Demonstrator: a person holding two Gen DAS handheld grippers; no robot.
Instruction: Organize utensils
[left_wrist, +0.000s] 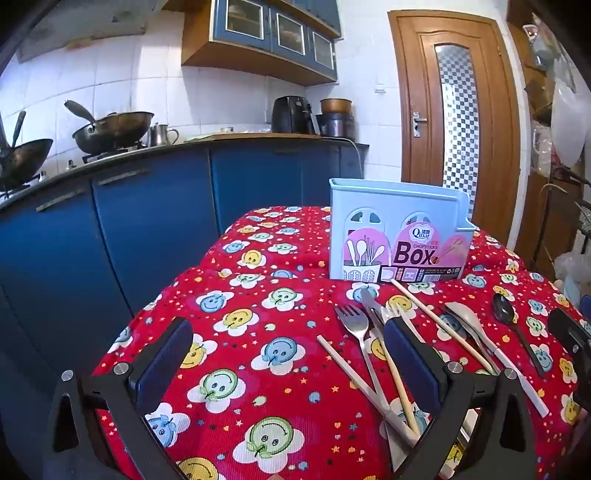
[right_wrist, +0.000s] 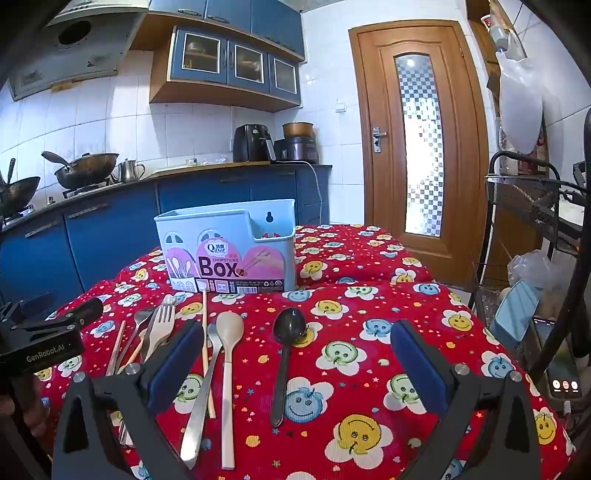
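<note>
We hold our left gripper (left_wrist: 288, 365) and our right gripper (right_wrist: 295, 365) low over the table (left_wrist: 258, 398), and both sets of jaws are spread wide with nothing in them. The utensils lie loose on the bumpy red cloth with smiley flowers. The pale blue plastic box (right_wrist: 229, 243) stands upright behind them, near the far side of the table, and we cannot see anything in it yet. The black spoon (right_wrist: 286, 354) lies alone between our right jaws, so we think it is the easy one to pick first. The cream spoon (right_wrist: 228, 373) and a shiny metal spoon (right_wrist: 203, 391) lie just beside it. More to the left, a metal fork (left_wrist: 354, 328), a knife (left_wrist: 373, 314) and thin wooden chopsticks (left_wrist: 436, 325) cross over each other in a heap. Here is what could go wrong, we think. The metal ones are smooth and flat, so they may slip out of the jaws. The chopsticks are round and may roll away. If we pull one thing from the heap, the others may slide or fall off the table. The box looks light, so a bump may tip it.
</note>
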